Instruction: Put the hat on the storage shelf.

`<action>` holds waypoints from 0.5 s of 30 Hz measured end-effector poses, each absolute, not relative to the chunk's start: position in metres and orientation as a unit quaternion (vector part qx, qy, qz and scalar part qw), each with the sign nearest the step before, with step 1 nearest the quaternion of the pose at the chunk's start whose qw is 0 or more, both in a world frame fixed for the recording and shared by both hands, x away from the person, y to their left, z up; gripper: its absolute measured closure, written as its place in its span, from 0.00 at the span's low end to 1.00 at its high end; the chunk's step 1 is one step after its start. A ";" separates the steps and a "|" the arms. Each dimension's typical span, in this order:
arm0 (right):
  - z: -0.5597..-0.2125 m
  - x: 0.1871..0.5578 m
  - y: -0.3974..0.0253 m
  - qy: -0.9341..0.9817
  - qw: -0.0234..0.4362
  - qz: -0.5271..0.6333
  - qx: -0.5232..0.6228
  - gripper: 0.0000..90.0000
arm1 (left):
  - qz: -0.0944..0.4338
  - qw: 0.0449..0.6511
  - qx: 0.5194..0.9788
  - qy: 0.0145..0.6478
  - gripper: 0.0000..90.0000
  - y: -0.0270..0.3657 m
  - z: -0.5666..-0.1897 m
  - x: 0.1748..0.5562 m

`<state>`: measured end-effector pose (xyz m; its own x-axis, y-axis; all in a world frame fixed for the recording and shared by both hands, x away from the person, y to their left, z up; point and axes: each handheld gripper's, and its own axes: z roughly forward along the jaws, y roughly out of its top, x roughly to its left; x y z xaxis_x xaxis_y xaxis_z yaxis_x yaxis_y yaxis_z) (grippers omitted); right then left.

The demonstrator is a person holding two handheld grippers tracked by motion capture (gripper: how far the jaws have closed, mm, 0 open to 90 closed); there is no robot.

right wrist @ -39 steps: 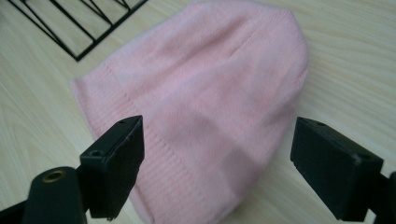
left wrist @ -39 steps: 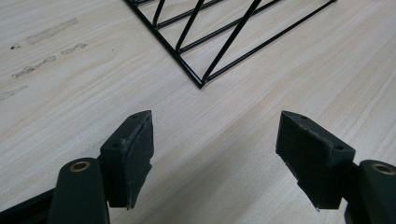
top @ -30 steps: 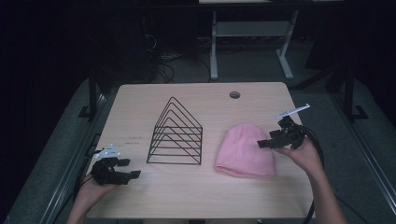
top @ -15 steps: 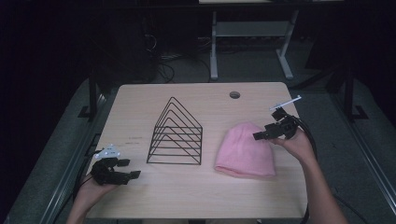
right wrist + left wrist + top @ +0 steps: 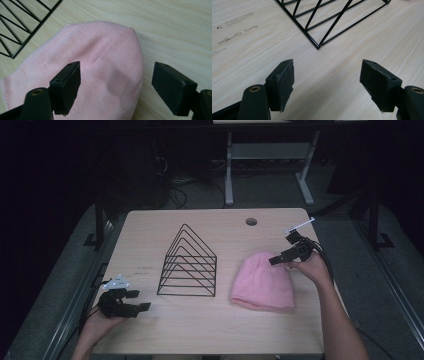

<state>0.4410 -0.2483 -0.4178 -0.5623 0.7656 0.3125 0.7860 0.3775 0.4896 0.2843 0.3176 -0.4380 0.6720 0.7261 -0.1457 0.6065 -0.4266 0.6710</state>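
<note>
I see a pink hat (image 5: 262, 282) lying flat on the tabletop (image 5: 210, 330). In the high view it sits at about 4 o'clock from the middle of the tabletop, with its round top pointing away from me and its open rim toward me.

My right tongs (image 5: 278, 259) are up at the hat's far end, at about 1 o'clock from the hat. The tips hang over the hat's top edge. In the right gripper view the right tongs (image 5: 116, 86) are wide apart — one jaw is over the pink knit, the other is over bare wood just beside the hat. I cannot tell if the jaw over the hat is touching it. Nothing is held between them.

A black wire rack (image 5: 189, 265) stands in the middle of the tabletop, shaped like a row of pointy tents. It is just beside the hat, at the hat's 9 o'clock, and the two are a little apart.

My left tongs (image 5: 139, 300) are low at the near left corner, at about 7 o'clock from the rack. In the left gripper view the left tongs (image 5: 327, 83) are wide apart too — only wood shows between the jaws. The rack's (image 5: 319, 46) near corner is ahead of them, not touching.

A small round hole (image 5: 251, 222) is in the tabletop near the far edge.
</note>
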 end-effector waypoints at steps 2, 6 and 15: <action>-0.420 0.443 -0.248 -0.828 0.025 -0.308 -0.468 0.31 | 0.083 0.360 0.840 0.396 0.31 0.318 -0.438 0.285; -0.424 0.448 -0.247 -0.830 0.026 -0.301 -0.469 0.37 | 0.083 0.361 0.842 0.393 0.31 0.317 -0.437 0.286; -0.434 0.457 -0.241 -0.834 0.039 -0.277 -0.476 0.45 | 0.081 0.363 0.841 0.394 0.31 0.317 -0.436 0.286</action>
